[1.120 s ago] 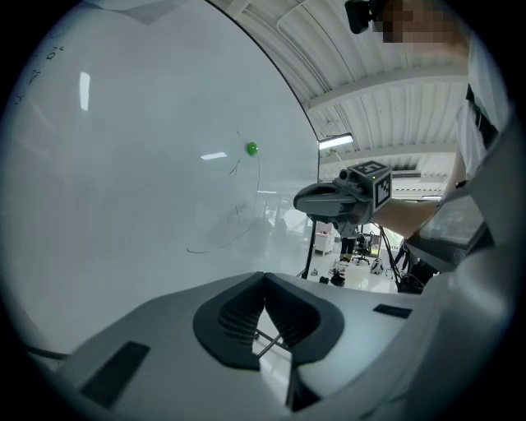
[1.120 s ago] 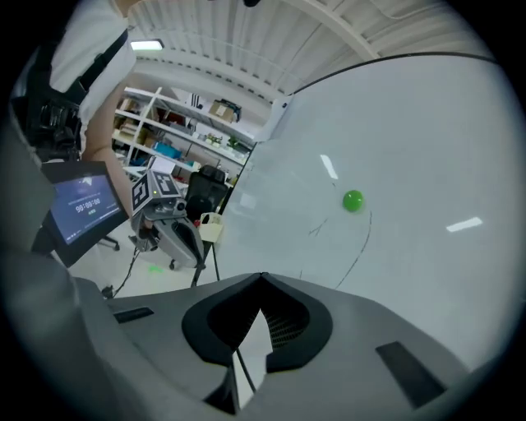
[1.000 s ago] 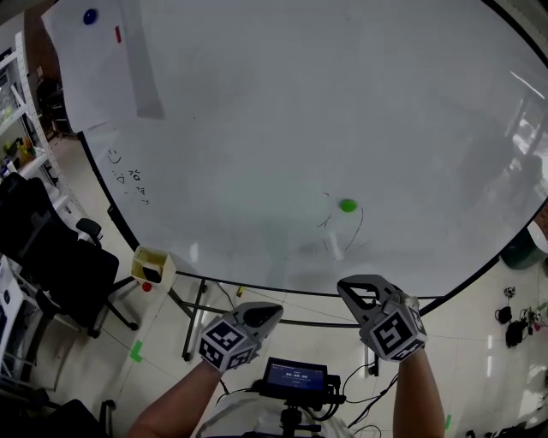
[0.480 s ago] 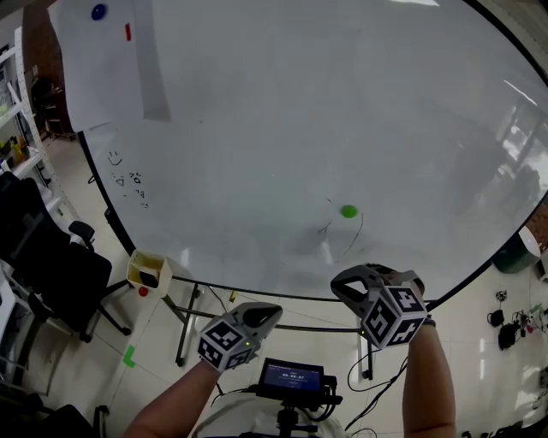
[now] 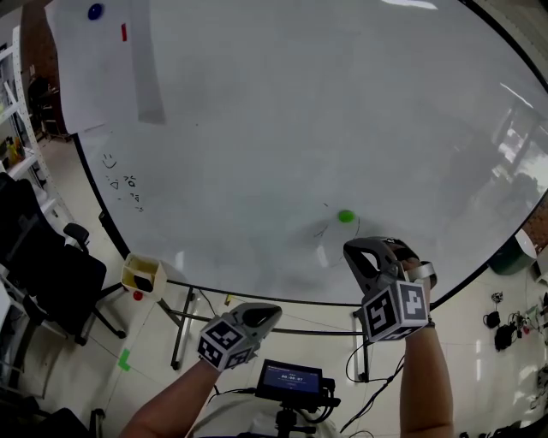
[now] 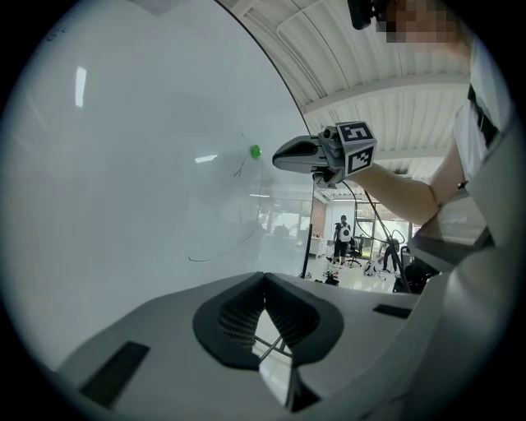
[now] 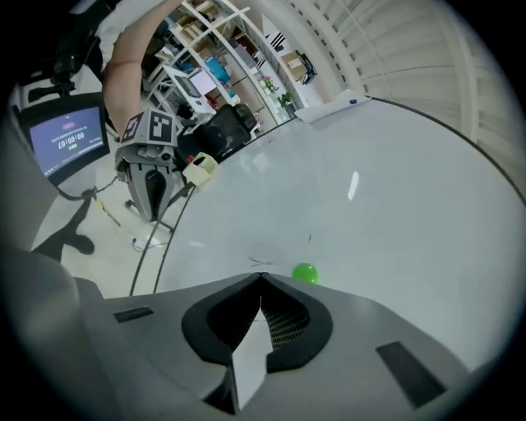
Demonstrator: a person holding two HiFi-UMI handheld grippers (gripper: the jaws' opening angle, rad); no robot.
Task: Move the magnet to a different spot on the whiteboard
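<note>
The whiteboard point(image 5: 300, 111) fills most of the head view; its surface is white and glossy, with window reflections at the right edge. The green magnet point(image 5: 346, 216) sits on the lower right part of the board, among thin pen strokes; nothing touches it. A sheet of paper point(image 5: 94, 77) hangs at the upper left corner of the board, carrying a blue magnet point(image 5: 95, 12) and a small red mark point(image 5: 123, 32); small doodles point(image 5: 124, 181) lie below the sheet.

The right claw point(image 5: 355, 250) is raised near the board's lower edge, just below the green magnet and apart from it; its jaws are pressed together at the tips with nothing between them. The left claw point(image 5: 272, 313) is held lower, in front of the person's body and off the board; its jaws are likewise pressed together and empty.

Below the board, a pale box point(image 5: 142, 275) is at the left end of the frame; metal stand legs point(image 5: 184, 329) rest on a light floor point(image 5: 77, 359). Black office chairs point(image 5: 51, 265) stand at the left; a small screen point(image 5: 289, 382) shows at the bottom of the view. The right gripper view shows stocked shelves point(image 7: 218, 49) beyond the board.
</note>
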